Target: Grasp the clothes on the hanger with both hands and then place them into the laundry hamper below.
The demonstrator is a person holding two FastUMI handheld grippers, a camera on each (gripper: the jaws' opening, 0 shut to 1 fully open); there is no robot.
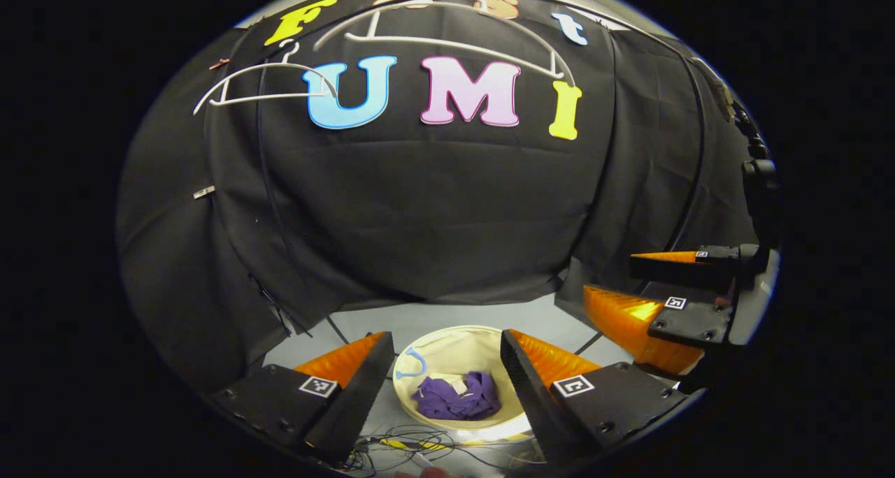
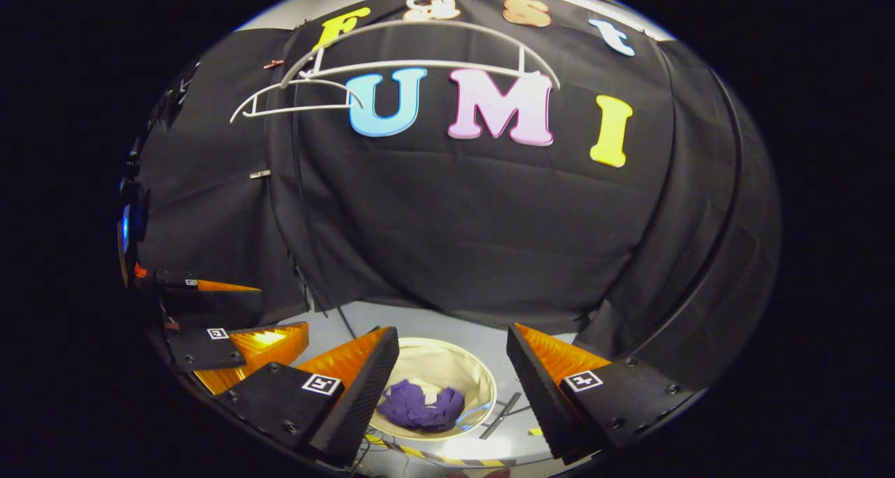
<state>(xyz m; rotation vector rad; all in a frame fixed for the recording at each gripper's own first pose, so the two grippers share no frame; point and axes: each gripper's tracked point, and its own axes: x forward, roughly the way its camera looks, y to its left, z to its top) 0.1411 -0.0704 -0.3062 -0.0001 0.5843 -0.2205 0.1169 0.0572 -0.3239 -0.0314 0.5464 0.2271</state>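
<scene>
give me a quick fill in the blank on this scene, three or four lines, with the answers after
1. The purple garment lies inside the cream laundry ____.
2. Both white hangers on the black wall carry ____ clothes.
3. The left gripper and the right gripper both have their fingers ____.
4. The gripper fingers are black and ____.

Answers: hamper; no; open; orange

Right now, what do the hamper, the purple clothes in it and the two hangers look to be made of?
Hamper: cream cloth, matte, soft-walled. Purple clothes: thin fabric, judging by its crumpled folds. Large hanger and small hanger: thin white rods, probably plastic or coated wire.
</scene>
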